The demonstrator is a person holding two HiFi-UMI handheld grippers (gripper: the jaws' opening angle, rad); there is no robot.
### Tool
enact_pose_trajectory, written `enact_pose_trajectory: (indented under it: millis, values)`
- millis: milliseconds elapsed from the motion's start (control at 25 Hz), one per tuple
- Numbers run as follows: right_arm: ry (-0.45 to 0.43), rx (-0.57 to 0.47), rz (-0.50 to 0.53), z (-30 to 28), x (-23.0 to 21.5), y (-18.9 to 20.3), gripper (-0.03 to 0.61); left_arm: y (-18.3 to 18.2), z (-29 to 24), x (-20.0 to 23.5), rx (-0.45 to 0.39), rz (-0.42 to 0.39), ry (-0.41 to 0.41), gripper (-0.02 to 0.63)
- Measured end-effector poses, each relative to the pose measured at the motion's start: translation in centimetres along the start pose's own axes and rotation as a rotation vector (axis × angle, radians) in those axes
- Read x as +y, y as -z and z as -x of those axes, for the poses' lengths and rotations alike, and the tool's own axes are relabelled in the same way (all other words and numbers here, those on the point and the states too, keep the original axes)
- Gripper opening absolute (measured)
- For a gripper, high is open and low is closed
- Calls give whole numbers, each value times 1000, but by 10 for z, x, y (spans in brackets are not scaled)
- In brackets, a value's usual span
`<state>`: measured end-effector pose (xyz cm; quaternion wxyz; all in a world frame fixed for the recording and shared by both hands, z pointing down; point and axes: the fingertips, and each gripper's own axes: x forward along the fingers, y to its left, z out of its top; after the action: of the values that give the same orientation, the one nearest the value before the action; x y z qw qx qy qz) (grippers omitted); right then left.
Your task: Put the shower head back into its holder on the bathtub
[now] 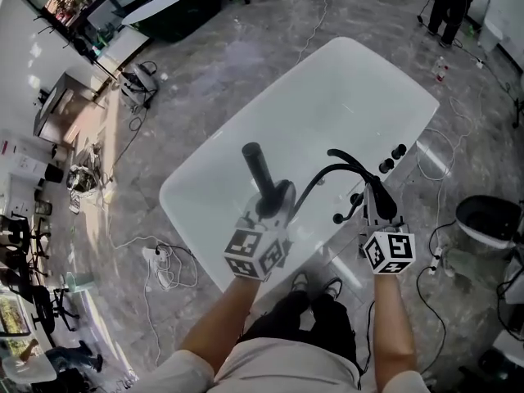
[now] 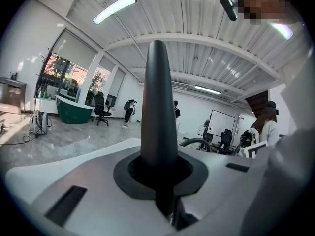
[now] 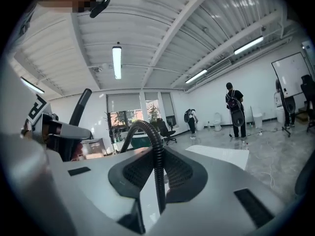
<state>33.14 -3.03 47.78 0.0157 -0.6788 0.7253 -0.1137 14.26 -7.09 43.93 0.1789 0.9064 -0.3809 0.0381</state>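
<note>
The left gripper [image 1: 273, 210] is clenching the shower head [image 1: 260, 174], whose long axis is pointing up over the bathtub [image 1: 344, 97]'s near end. The right gripper [image 1: 375, 213] is pinching the hose [image 1: 323, 174] by the bathtub's rim fittings [image 1: 391, 158], probably where the holder is sitting.

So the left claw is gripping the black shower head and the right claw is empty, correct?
Not quite. The right claw is not empty: the right gripper view shows it closed on the ribbed black hose, which runs up between its jaws. The rest stands: the left claw is gripping the black shower head.
</note>
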Motion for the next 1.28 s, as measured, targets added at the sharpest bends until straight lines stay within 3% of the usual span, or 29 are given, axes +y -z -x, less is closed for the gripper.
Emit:
enact_pose_trajectory:
  millis: [200,440,880,1280]
  values:
    - [-13,90,-76,0,-8,54,69,-18,-1,-11,-43,-32,7,32]
    - [-27,217,-15,-4,-12,119,69,-35,-6,-21,-93,-39,38,32]
    - [-74,470,41,-16,-16,276,69,3,-27,-34,-92,-21,101,31]
    - [-126,655,180,-28,-14,371,69,19,-30,-34,-106,-37,135,32]
